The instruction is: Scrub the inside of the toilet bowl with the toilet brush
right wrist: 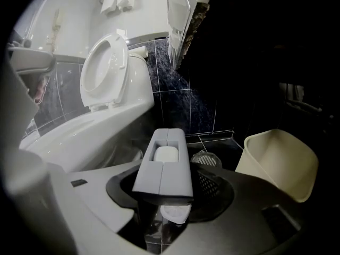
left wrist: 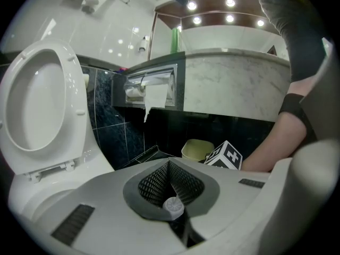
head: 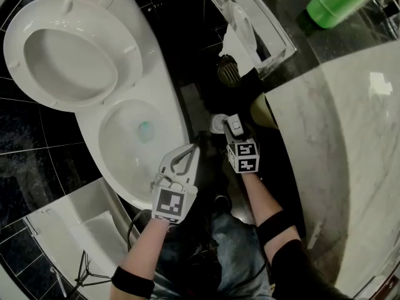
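Right hand-held gripper [head: 235, 133] holds toilet brush [right wrist: 162, 166] pointing forward.

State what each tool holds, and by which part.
Right tool clamps the toilet brush by its grey handle's near end; left tool holds nothing.

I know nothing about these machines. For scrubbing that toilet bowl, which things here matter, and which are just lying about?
For the job: toilet bowl; grey block with a white inset, probably the brush's handle, gripped by the right gripper.

Just lying about: cream bin; floor drain; toilet paper holder; green bottle.
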`<state>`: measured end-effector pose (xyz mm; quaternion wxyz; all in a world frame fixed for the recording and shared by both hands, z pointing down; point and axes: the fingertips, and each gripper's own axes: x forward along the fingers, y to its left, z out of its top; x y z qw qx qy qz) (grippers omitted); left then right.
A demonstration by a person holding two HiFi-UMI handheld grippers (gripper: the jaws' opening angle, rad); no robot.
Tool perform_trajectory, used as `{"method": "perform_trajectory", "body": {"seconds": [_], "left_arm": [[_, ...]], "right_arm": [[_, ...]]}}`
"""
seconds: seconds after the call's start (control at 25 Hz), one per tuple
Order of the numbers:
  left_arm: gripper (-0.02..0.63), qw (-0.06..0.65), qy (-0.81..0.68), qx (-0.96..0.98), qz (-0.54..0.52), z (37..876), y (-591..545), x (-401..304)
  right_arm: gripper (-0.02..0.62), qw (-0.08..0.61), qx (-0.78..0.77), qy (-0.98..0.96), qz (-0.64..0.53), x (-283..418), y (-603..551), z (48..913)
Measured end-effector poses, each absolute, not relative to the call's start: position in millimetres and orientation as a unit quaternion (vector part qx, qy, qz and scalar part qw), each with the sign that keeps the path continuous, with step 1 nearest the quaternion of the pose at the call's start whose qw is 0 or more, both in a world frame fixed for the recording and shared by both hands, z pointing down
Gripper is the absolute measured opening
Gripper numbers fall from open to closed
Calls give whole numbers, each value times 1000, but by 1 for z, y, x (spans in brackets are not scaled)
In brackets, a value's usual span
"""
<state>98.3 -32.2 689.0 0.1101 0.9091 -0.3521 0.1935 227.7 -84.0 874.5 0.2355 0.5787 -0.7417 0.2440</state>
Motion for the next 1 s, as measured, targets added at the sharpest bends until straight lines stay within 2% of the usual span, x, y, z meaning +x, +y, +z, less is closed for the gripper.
{"method": "perform_trajectory", "body": {"seconds": [0.16, 0.28, 0.4, 0.64, 0.8, 1.0], "left_arm": [[-8, 110, -351, 909, 193, 691, -32, 94], [-8, 109, -350, 911, 190, 690, -29, 95], [-8, 103, -343, 914, 192, 690, -27, 94], [-8, 119, -356, 908, 185, 669, -24, 86], [-8, 103, -354, 910, 190, 637, -20, 74], [-8, 98, -370, 903, 194, 571, -12, 50]], "right_arm": [[242, 241, 588, -734, 239, 230, -90, 873], [300, 247, 590, -732, 235, 231, -93, 870], [322, 249, 584, -739, 225, 229, -93, 864], [322, 253, 590, -738, 206, 231, -93, 836], [319, 253, 592, -737, 206, 226, -92, 791], [252, 239, 575, -755, 204, 200, -80, 709]]}}
